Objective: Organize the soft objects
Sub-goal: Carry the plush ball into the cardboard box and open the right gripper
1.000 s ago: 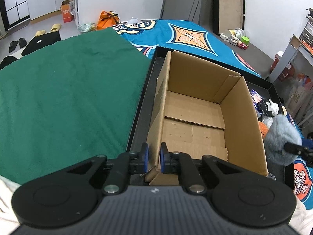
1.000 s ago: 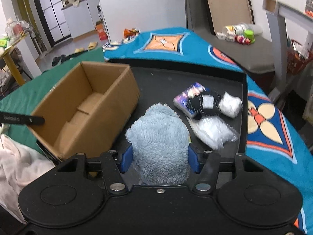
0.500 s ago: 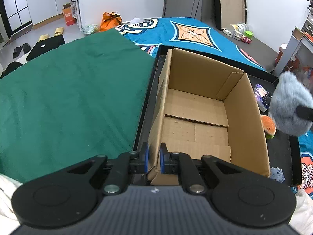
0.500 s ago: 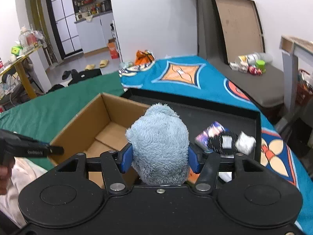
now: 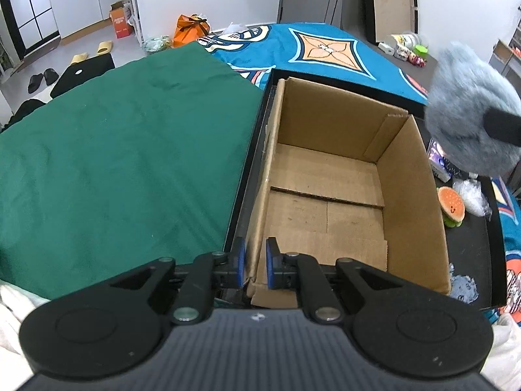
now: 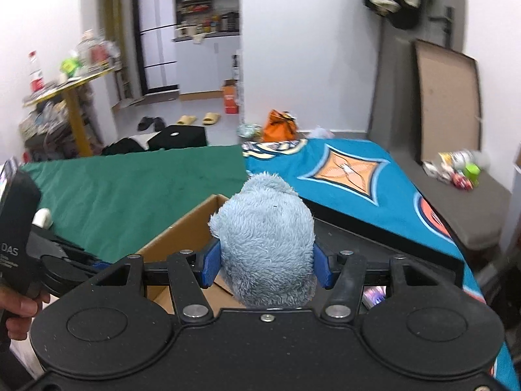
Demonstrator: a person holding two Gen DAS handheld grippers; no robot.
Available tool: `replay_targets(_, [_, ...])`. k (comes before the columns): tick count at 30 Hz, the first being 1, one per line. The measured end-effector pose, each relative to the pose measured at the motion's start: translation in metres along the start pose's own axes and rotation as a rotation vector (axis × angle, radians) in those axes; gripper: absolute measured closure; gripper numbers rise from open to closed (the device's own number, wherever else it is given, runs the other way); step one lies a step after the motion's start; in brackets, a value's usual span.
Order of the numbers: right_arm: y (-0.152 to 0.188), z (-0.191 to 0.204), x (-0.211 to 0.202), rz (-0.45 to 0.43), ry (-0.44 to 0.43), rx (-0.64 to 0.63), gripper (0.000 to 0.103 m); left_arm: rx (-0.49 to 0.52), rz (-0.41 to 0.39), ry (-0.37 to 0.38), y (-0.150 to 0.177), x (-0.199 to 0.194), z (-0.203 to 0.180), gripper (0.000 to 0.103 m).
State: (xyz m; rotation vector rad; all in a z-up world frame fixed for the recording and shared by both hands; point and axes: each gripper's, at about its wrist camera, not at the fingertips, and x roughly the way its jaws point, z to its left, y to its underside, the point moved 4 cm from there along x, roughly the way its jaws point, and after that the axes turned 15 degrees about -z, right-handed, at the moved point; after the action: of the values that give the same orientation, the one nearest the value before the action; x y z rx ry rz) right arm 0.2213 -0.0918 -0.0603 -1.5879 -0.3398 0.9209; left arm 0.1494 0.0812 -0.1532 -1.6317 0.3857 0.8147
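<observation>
The fluffy blue plush toy [image 6: 265, 238] is pinched between the blue pads of the right gripper [image 6: 265, 265], held aloft above the right wall of the cardboard box [image 5: 325, 195]. That box's near left corner is clamped by the left gripper [image 5: 253, 262], pads pressed on the wall. A burger plushie [image 5: 451, 207] is seen right of the box on the black tray [image 5: 472, 254].

A green cloth [image 5: 114, 150] covered the surface beside a blue patterned blanket [image 5: 325, 49]. On the floor beyond lay an orange bag [image 5: 190, 29], yellow slippers [image 6: 198, 119] and black slippers [image 5: 40, 78]. A brown board [image 6: 447, 104] leaned against the wall, near a cluttered yellow table [image 6: 75, 88]
</observation>
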Motion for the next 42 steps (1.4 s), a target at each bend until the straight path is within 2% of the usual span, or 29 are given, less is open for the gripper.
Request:
replay_targets(8, [0.003,0.017,0.02,-0.007,-0.06,0.003,0.048,-0.015,0.01,-0.003,0.0,0.002,0.0,0.093])
replay_targets(18, [0.026,0.017,0.035,0.034,-0.037,0.008,0.047,-0.015,0.013,-0.004,-0.004,0.002,0.001,0.093])
replay_targets(22, [0.028,0.016,0.036,0.028,-0.019,-0.003,0.032,-0.011,0.013,-0.006,-0.005,0.001,-0.001,0.092])
replay_targets(26, [0.028,0.007,0.024,0.008,0.0,0.04,0.025,0.006,0.01,-0.021,-0.006,0.0,-0.005,0.088])
replay_targets(28, [0.028,0.003,0.014,0.0,0.005,0.05,0.025,-0.009,0.008,-0.01,-0.005,-0.001,-0.005,0.083])
replay_targets(33, [0.035,-0.014,-0.006,0.006,0.024,0.089,0.025,0.012,-0.007,-0.004,-0.004,-0.004,-0.012,0.058])
replay_targets(35, [0.04,-0.023,-0.01,0.021,0.038,0.108,0.025,0.026,-0.017,0.0,-0.003,-0.005,-0.015,0.052])
replay_targets(42, [0.06,-0.036,-0.026,0.084,0.05,0.137,0.025,0.035,-0.03,0.007,-0.005,-0.007,-0.02,0.038])
